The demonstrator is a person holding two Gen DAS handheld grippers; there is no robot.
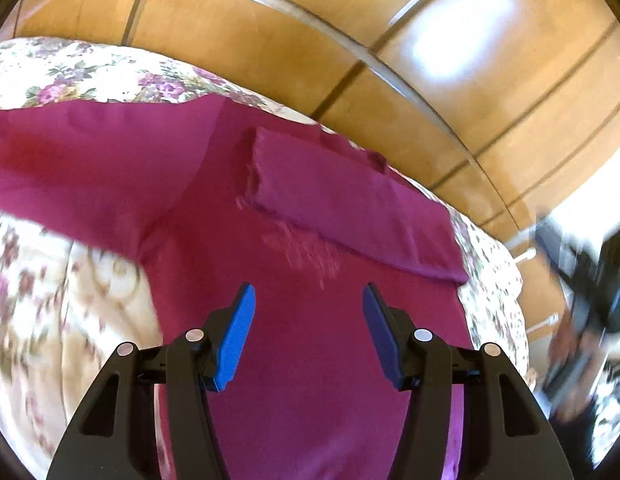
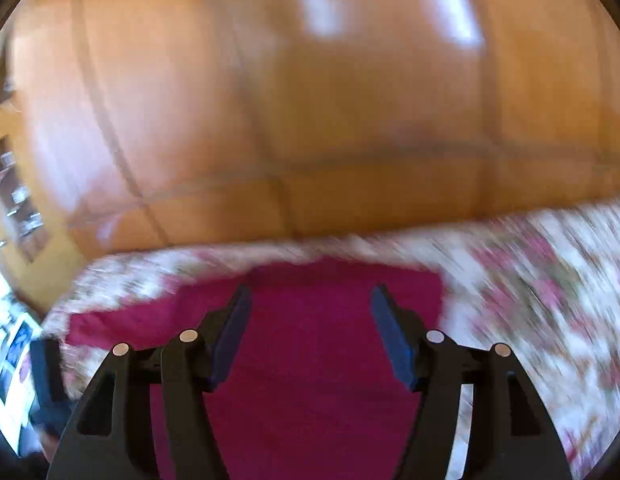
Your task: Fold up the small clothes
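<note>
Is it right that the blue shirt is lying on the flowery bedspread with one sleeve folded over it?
Not quite: the shirt is dark pink, not blue. The left wrist view shows it lying on the flowery bedspread with one sleeve folded over it. Only the pads of the tongs are blue.

The garment (image 1: 294, 216) lies spread on the bedspread (image 1: 70, 72), one sleeve (image 1: 349, 200) folded over its body, wooden panelling (image 1: 429, 80) behind.
</note>
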